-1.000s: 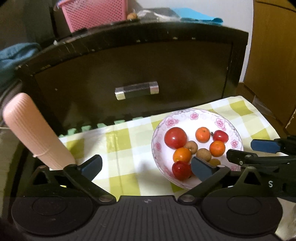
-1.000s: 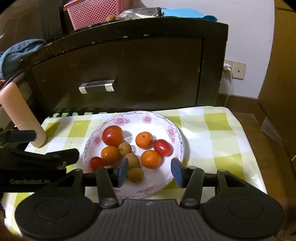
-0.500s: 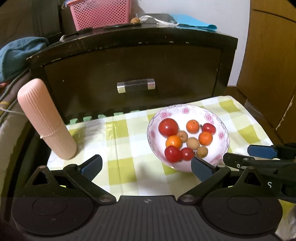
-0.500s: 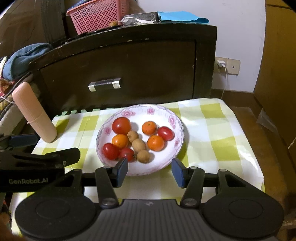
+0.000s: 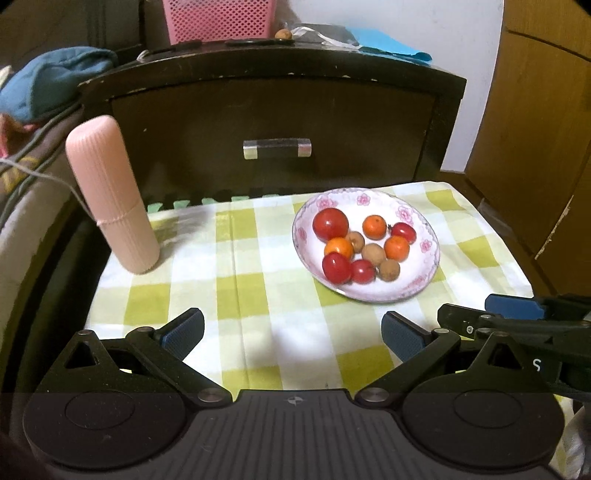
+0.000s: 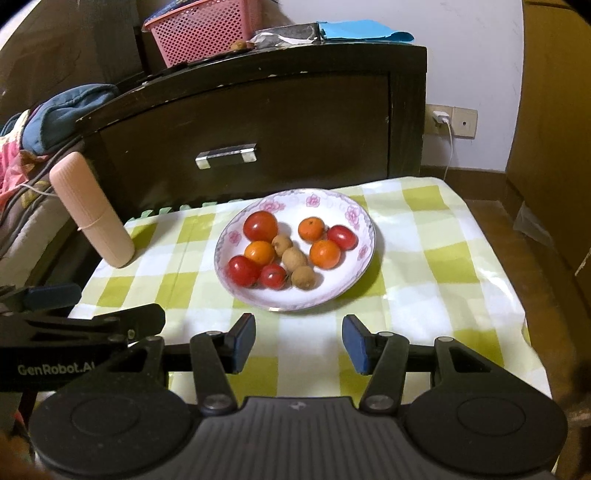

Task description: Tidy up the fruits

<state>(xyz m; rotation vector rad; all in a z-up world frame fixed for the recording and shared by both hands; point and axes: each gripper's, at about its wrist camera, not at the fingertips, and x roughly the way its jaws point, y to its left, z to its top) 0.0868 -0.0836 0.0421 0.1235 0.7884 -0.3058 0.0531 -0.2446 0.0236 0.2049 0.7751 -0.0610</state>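
Observation:
A white plate with a pink flower rim (image 5: 424, 275) (image 6: 354, 280) sits on the green-checked cloth (image 5: 258, 295) (image 6: 424, 258). It carries several fruits: red tomatoes (image 5: 330, 223) (image 6: 260, 226), small oranges (image 5: 374, 227) (image 6: 325, 253) and brown longans (image 5: 373, 254) (image 6: 294, 258). My left gripper (image 5: 292, 334) hovers open over the cloth, near and left of the plate. My right gripper (image 6: 298, 339) stands open just in front of the plate, nothing between its fingers. Each gripper shows at the edge of the other's view.
A pink ribbed cylinder (image 5: 110, 192) (image 6: 92, 210) stands at the cloth's far left corner. Behind is a dark drawer cabinet (image 5: 277, 122) with a metal handle (image 5: 277, 148), a pink basket (image 6: 203, 31) and blue paper on top. A wooden door stands at the right.
Both grippers have drawn back from the plate, which now looks smaller and farther. More cloth shows in front of it. The jaws stay as they were.

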